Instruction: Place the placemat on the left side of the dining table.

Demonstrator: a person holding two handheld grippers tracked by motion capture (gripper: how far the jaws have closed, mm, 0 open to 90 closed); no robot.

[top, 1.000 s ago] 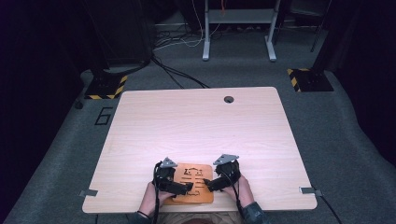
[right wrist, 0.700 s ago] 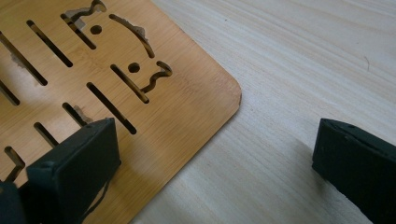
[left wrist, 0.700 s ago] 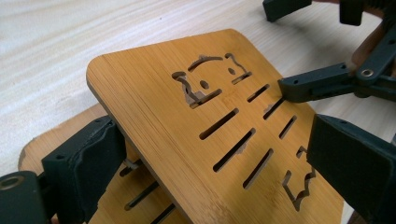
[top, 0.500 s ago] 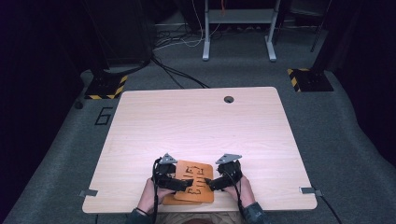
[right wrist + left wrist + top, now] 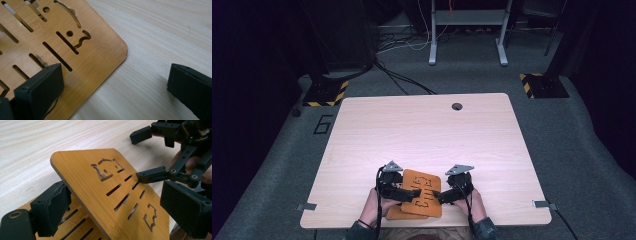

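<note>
Pale wood table [image 5: 422, 135], dark carpeted room with cables behind. Nearest the person, left gripper [image 5: 120, 202] has its fingers [image 5: 51, 208] straddling a slotted bamboo panel [image 5: 100, 185], tilted up off a second panel [image 5: 394, 214] lying flat beneath; firm clamping can't be told. Right gripper [image 5: 112, 90] has fingers [image 5: 40, 87] wide apart, one over the panel's face, the other over bare table beyond its rounded corner. Likely mid-lift or separating the two panels; next move probably needs the right fingers to close on the edge.
</note>
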